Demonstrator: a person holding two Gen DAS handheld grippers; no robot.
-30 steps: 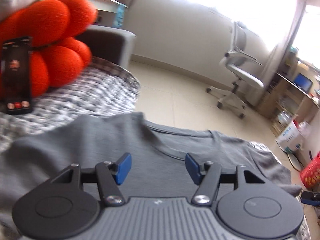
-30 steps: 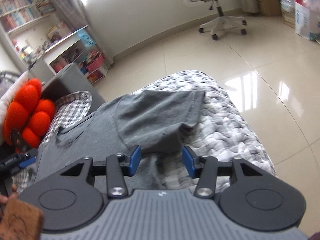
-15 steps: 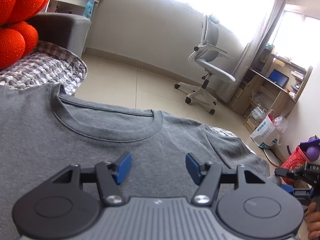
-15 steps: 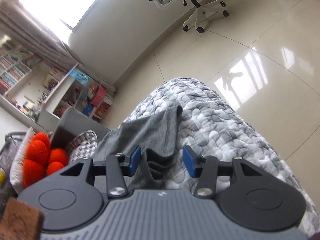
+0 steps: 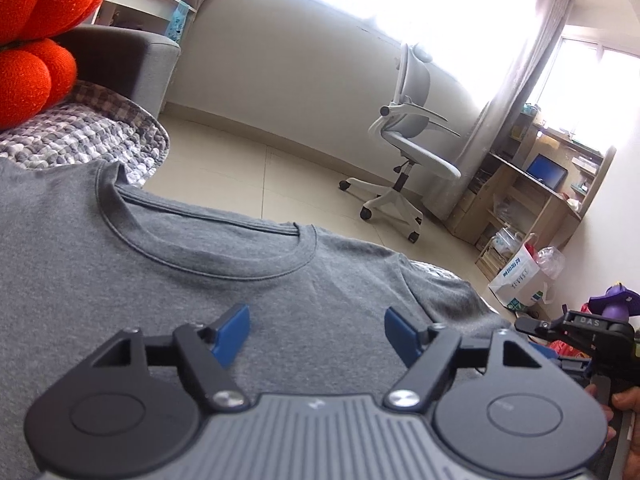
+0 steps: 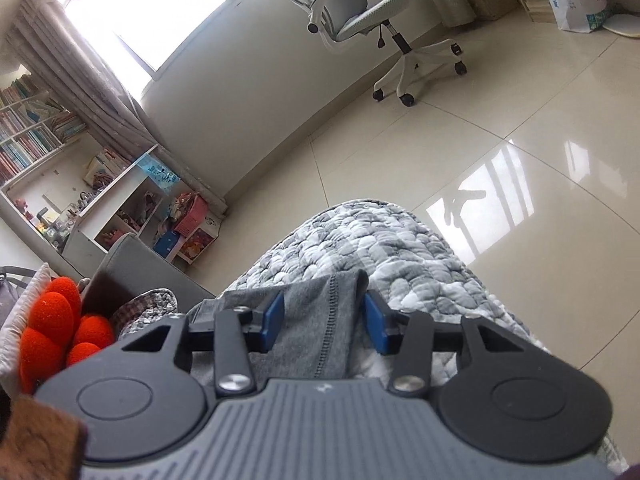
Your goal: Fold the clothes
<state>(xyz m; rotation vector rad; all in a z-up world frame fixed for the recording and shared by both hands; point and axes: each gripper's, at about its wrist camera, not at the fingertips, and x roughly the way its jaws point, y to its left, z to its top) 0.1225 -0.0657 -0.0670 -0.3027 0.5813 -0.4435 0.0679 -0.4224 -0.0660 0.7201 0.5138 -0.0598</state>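
Observation:
A grey T-shirt (image 5: 168, 280) lies spread flat on a grey-and-white quilted bed cover, its collar (image 5: 208, 252) toward the far edge. My left gripper (image 5: 316, 334) is open and empty, low over the shirt's chest below the collar. My right gripper (image 6: 323, 322) is open, with the shirt's hemmed sleeve (image 6: 324, 312) lying between its blue pads (image 6: 274, 318), not clamped. The right gripper also shows at the right edge of the left wrist view (image 5: 560, 328).
The quilted cover (image 6: 400, 256) ends at a rounded edge above a glossy tiled floor (image 6: 500, 128). An orange plush cushion (image 5: 28, 64) lies at the left by a grey sofa arm (image 5: 128, 64). An office chair (image 5: 412, 136), desk and bags stand beyond.
My left gripper has edged forward toward the collar, still open. My right gripper has moved forward and down so the sleeve edge now lies between its open fingers.

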